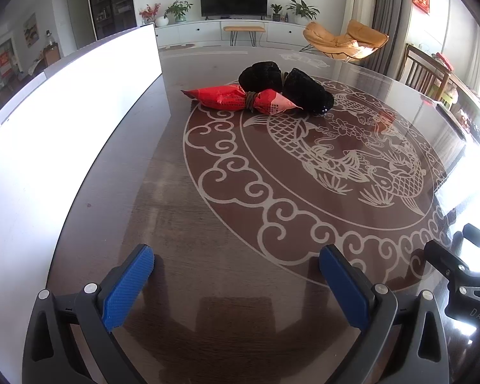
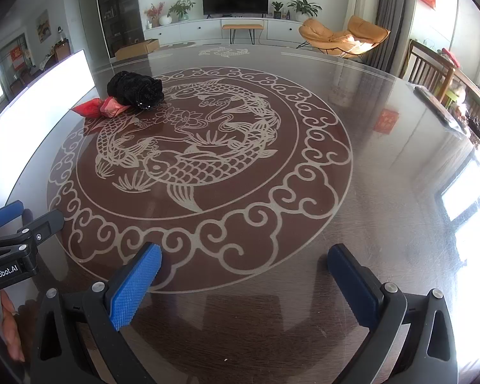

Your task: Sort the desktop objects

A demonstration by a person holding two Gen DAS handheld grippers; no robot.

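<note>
A red snack packet (image 1: 236, 98), cinched in the middle with a band, lies far out on the dark glass table (image 1: 163, 192). A black bundle (image 1: 292, 87), tied the same way, sits touching it just behind. Both also show at the upper left of the right wrist view: the red packet (image 2: 97, 108) and the black bundle (image 2: 134, 91). My left gripper (image 1: 236, 256) is open and holds nothing, well short of the two objects. My right gripper (image 2: 244, 256) is open too, over the edge of the fish pattern, with nothing between its blue pads.
A tall white box wall (image 1: 64, 121) runs along the table's left side, close to the red packet. The right gripper (image 1: 457, 243) shows at the left view's right edge, and a hand (image 2: 9, 329) holds the left gripper (image 2: 32, 216). A wooden chair (image 2: 432, 67) stands beyond the table's right rim.
</note>
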